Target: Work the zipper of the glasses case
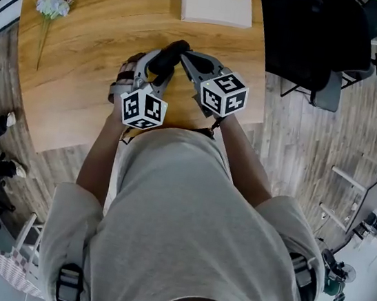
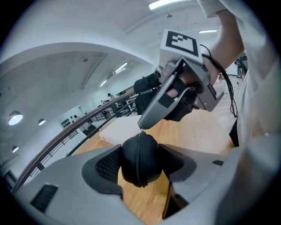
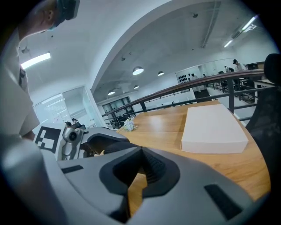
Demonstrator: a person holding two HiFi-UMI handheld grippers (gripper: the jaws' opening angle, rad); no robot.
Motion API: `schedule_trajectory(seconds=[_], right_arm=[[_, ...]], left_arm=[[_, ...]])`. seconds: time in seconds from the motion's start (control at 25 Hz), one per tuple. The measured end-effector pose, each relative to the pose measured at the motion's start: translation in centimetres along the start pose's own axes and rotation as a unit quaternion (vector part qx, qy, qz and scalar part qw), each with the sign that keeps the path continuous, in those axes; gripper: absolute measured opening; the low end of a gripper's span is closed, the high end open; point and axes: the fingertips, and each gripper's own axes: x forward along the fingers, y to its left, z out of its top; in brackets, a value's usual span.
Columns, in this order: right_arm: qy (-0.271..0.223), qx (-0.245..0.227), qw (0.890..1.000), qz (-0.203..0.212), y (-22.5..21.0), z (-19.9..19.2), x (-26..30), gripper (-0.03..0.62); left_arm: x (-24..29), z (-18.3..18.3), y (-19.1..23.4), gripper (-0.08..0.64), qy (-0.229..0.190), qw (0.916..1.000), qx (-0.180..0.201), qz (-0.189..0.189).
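Left claw (image 2: 139,163) clamped across black glasses case (image 1: 168,56), right claw (image 3: 139,154) pinched together on zipper pull (image 2: 141,130) at the case's upper end, case held above tabletop (image 1: 82,62) near its near edge, 1 white box (image 1: 216,1) at far edge, flowers (image 1: 52,3) by far left corner.
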Motion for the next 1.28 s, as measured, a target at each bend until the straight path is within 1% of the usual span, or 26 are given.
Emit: schedule_trajectory(seconds=[0.12, 0.24, 0.48, 0.6, 0.76, 0.84, 0.92, 1.04, 1.16, 1.24, 1.28], right_arm=[[0.003, 0.007, 1.0, -0.001, -0.4, -0.2, 0.0, 0.025], [0.003, 0.01, 1.0, 0.005, -0.1, -0.1, 0.1, 0.025], [-0.002, -0.008, 1.0, 0.019, 1.7, 0.0, 0.3, 0.025], [-0.005, -0.008, 0.999, 0.031, 2.9, 0.0, 0.2, 0.025], [-0.007, -0.013, 0.999, 0.038, 3.4, 0.0, 0.2, 0.025], [-0.012, -0.006, 0.999, 0.041, 3.3, 0.2, 0.1, 0.025], [-0.026, 0.025, 0.998, 0.054, 2.9, 0.7, -0.3, 0.025], [-0.053, 0.085, 0.991, 0.093, 2.6, 1.5, -1.2, 0.025], [-0.069, 0.14, 0.977, 0.143, 2.3, 1.8, -2.2, 0.025], [-0.075, 0.176, 0.966, 0.172, 2.3, 1.7, -2.6, 0.025], [-0.077, 0.189, 0.963, 0.178, 2.3, 1.5, -2.6, 0.025]], left_arm=[[-0.2, 0.7, -0.2, 0.276, -0.008, 0.9999, 0.01, -0.002], [-0.2, 0.5, 0.0, 0.276, 0.001, 0.9999, 0.011, 0.0], [0.0, -0.7, 0.5, 0.275, 0.023, 0.9997, -0.007, 0.008], [0.1, -0.9, 0.3, 0.275, 0.029, 0.9995, -0.006, 0.006], [0.4, -1.0, 0.3, 0.275, 0.033, 0.9994, -0.008, 0.005], [0.3, -0.8, 0.3, 0.275, 0.028, 0.9996, -0.011, 0.002], [0.2, -0.2, 0.3, 0.276, 0.007, 0.9999, -0.015, -0.002], [-0.5, 1.1, 0.4, 0.275, -0.046, 0.9988, -0.014, -0.008], [-1.2, 2.1, 0.4, 0.276, -0.083, 0.9964, -0.01, -0.015], [-1.5, 2.3, 0.3, 0.276, -0.093, 0.9955, -0.006, -0.018], [-1.5, 2.2, 0.1, 0.275, -0.094, 0.9954, -0.001, -0.019]])
